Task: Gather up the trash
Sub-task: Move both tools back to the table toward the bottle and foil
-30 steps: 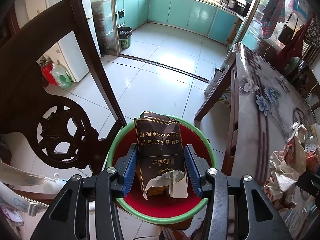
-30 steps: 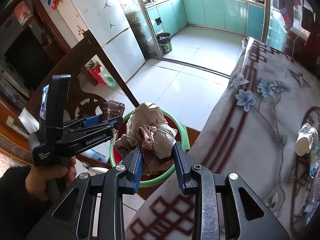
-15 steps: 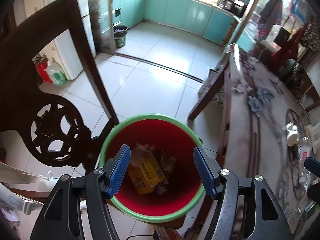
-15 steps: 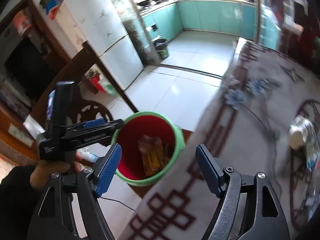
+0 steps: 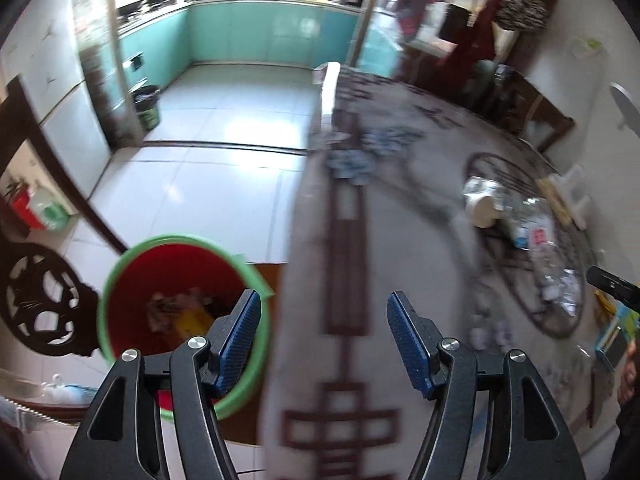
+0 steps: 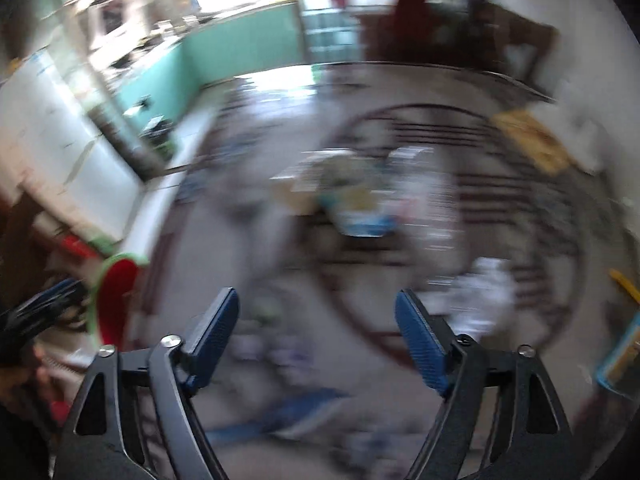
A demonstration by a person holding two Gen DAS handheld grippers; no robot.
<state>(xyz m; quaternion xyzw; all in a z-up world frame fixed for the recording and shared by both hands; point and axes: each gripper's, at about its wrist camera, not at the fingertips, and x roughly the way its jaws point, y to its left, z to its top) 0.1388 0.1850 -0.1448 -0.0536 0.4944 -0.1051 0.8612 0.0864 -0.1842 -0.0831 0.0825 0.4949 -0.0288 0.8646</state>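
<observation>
- Now between pickups: both grippers empty over table (image 5: 400, 240), bin (image 5: 120, 280) beside its edge.
- Left gripper (image 5: 324, 340) wide open; right gripper (image 6: 316, 332) opening wider, nothing btwn jaws.
- Next: reach cup (image 5: 482, 206) & bottle (image 5: 540, 240) mid-table.

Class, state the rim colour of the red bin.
Green rim on the bin; clearest in the left wrist view.

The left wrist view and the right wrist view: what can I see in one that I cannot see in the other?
Only the left wrist view shows the inside of the red bin with trash at its bottom, the carved chair back, and a paper cup lying on the table.

Only the right wrist view, heavily blurred, shows the right tool, its jaws opening with nothing between them.

Both show the patterned tablecloth, the teal kitchen cabinets and the bin's green rim.
</observation>
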